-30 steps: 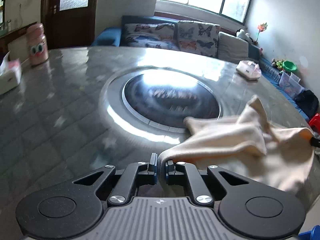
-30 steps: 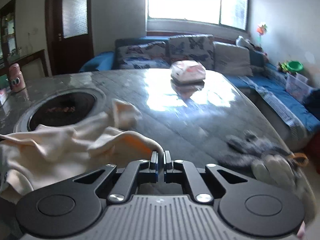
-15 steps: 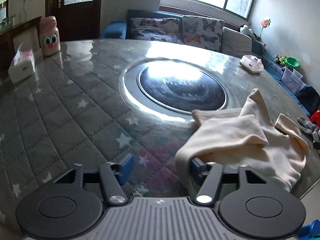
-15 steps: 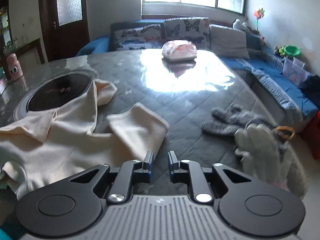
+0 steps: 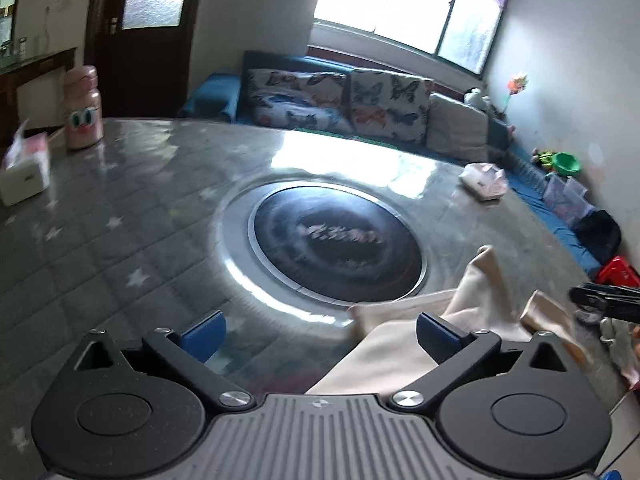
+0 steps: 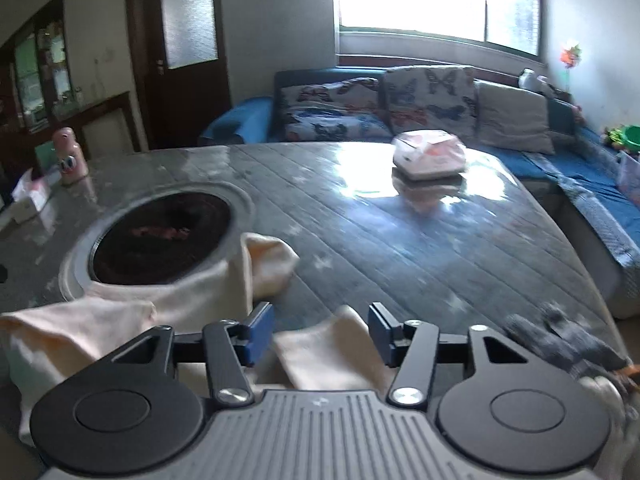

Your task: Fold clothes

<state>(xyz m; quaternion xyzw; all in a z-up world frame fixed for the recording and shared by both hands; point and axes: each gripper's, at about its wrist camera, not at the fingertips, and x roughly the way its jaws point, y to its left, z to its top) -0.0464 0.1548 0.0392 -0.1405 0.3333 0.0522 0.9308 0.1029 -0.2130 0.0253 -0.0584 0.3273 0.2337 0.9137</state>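
The cream garment lies crumpled on the near part of the counter, one edge lapping the rim of the round inset hotplate and a loose flap running under both grippers. It looks like soft, light knit or fleece: it should drape and bunch instead of holding a shape, and it may slide easily on the glossy counter, so a pull on 1 corner would probably drag the whole piece. The best holds seem to be 2 matching corners or a hem edge, pinched through a single layer and lifted together so the cloth hangs flat before it is laid over. The left gripper hovers low over the counter, pointing toward the hotplate, its jaws spread wide and gripping nothing; the cloth's left edge passes beneath its right finger. The right gripper is also low and level, aimed across the counter toward the sofa, jaws wide apart with a cream flap lying between them but not pinched. A grey garment sits at the counter's right edge, apart from the cream one. Both views are blurred, so finer seams cannot be made out.
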